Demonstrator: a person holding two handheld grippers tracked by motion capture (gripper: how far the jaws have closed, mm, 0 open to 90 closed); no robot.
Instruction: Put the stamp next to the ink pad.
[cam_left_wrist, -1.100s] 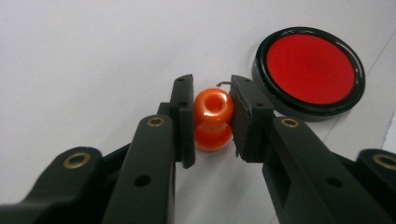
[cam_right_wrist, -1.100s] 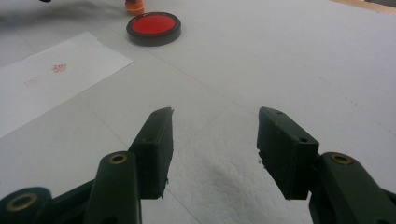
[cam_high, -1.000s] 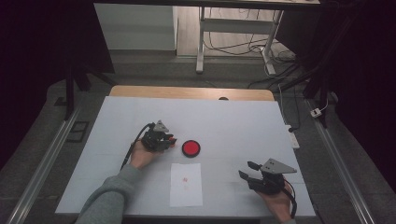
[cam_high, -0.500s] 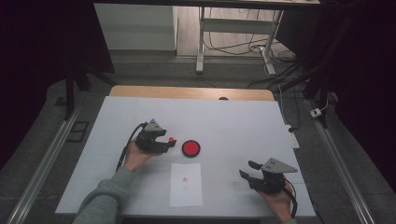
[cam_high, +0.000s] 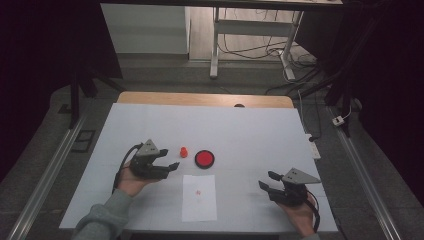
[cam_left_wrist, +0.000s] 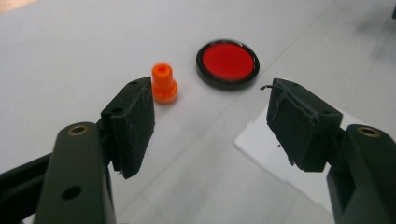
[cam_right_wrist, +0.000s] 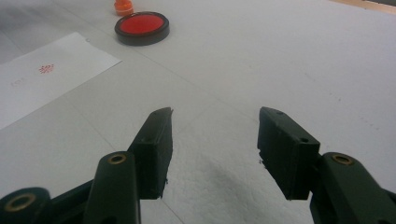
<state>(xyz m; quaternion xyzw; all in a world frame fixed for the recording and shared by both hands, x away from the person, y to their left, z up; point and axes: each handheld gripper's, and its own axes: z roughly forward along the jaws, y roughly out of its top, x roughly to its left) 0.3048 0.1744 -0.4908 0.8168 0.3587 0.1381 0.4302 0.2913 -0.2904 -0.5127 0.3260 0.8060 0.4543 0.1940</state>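
A small orange stamp (cam_high: 184, 151) (cam_left_wrist: 164, 83) stands upright on the white table, just left of a round red ink pad (cam_high: 204, 159) (cam_left_wrist: 228, 64) in a black rim. My left gripper (cam_high: 172, 166) (cam_left_wrist: 210, 121) hovers a little short of the stamp; its jaws have just been opening and nothing is between them. A white sheet of paper (cam_high: 199, 197) (cam_right_wrist: 46, 74) with a small red print (cam_right_wrist: 45, 68) lies in front of the pad. My right gripper (cam_high: 266, 180) (cam_right_wrist: 215, 135) rests at the front right, open and holding nothing.
The white table top (cam_high: 250, 135) ends in a wooden strip (cam_high: 200, 99) at the far edge. Beyond it are desk legs and cables on the floor (cam_high: 250, 50). Metal rails (cam_high: 50, 165) run along both sides of the table.
The left gripper opened and let go of the orange stamp, which now stands alone beside the ink pad. The left hand drew back to the left and toward the person. The right hand stayed put.
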